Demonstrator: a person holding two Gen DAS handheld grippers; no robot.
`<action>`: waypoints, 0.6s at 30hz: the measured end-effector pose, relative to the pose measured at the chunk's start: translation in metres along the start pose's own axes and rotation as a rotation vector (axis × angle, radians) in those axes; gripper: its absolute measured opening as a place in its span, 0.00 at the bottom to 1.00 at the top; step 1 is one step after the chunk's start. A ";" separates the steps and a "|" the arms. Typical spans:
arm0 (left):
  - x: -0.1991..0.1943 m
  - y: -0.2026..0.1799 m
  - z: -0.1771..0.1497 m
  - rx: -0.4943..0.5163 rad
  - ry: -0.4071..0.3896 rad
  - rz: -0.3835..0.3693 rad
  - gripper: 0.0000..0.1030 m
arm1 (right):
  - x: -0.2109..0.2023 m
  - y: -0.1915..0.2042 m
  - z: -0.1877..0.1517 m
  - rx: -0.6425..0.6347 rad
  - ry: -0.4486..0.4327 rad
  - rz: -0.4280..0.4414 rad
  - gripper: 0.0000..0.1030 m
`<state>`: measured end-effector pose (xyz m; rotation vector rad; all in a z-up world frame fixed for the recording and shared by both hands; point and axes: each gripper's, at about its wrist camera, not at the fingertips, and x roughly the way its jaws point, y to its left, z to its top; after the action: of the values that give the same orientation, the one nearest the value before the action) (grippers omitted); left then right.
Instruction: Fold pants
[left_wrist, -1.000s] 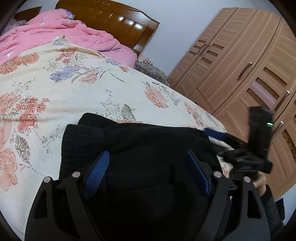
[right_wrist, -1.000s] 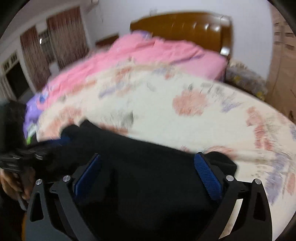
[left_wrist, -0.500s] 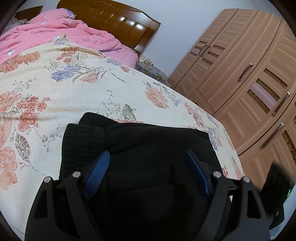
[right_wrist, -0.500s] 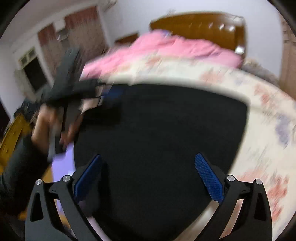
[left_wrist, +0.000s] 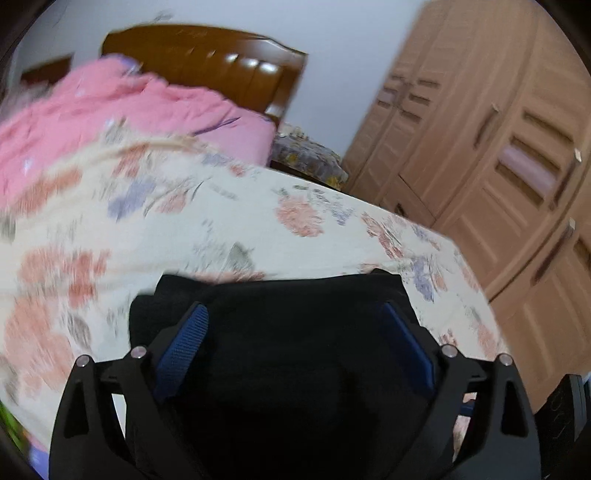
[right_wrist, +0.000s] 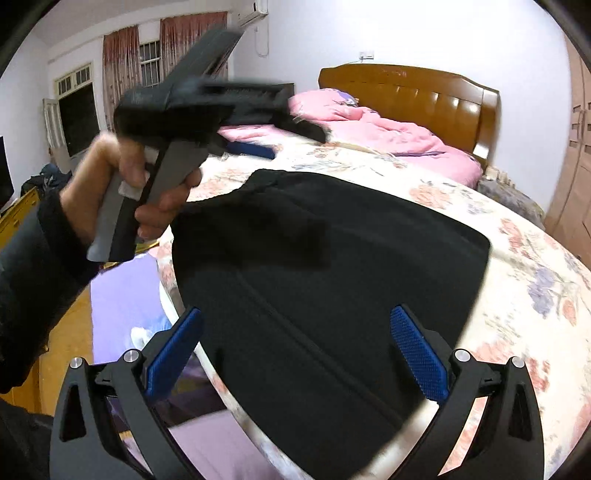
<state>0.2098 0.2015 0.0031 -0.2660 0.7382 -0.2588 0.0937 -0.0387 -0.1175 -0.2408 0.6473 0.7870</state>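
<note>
The black pants (right_wrist: 332, 295) lie folded on the flowered bedspread (right_wrist: 517, 258) straight ahead of and beneath the right gripper (right_wrist: 295, 347), its jaws apart and empty, while the left gripper (left_wrist: 295, 332), also spread wide, hovers above their far-left end.

Even indoor light; left view motion-blurred; glare on headboard (right_wrist: 424, 99); fisheye-bent edges.

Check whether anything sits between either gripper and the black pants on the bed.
Nothing visible does. The pants lie bare on the floral bedspread, directly ahead of the open right gripper. The left gripper, also open, sits right above them.
</note>
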 end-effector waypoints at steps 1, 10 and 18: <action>0.009 -0.011 0.004 0.049 0.046 -0.003 0.91 | 0.008 0.001 0.000 0.006 0.020 0.001 0.96; 0.098 -0.003 0.013 0.145 0.254 0.054 0.82 | 0.033 0.000 -0.015 0.006 0.076 -0.023 0.96; 0.093 0.001 0.008 0.128 0.202 0.043 0.82 | 0.032 0.002 -0.014 -0.006 0.091 -0.047 0.96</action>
<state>0.2820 0.1739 -0.0496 -0.1025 0.9219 -0.2935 0.1026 -0.0253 -0.1483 -0.2978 0.7226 0.7357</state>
